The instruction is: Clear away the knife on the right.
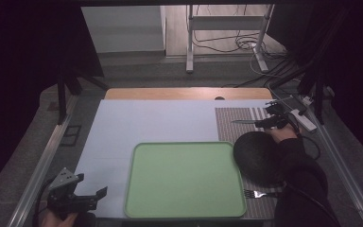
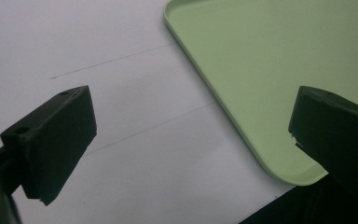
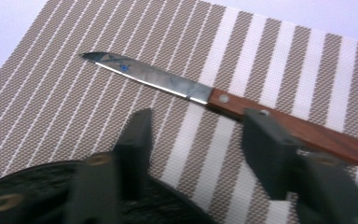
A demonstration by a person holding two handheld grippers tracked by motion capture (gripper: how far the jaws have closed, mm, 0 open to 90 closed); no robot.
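Your desk (image 1: pixel 123 123) carries a pale sheet with the green tray (image 1: pixel 184 179) set square in the middle, bare, likely so it can take the tableware around it. To its right the striped placemat (image 3: pixel 270 56) holds the black plate (image 1: pixel 257 158), with the fork (image 1: pixel 257 193) lying at the mat's near edge. Your left gripper (image 2: pixel 186 140) waits by the tray's near left corner, jaws apart and empty, keeping out of the way. Your right gripper (image 3: pixel 200 140) reaches past the plate for the knife (image 3: pixel 223 100), which lies flat on the mat, blade pointing left. Its jaws stand half apart, one over the wooden handle; the blur hides any contact, so it seems not yet clamped
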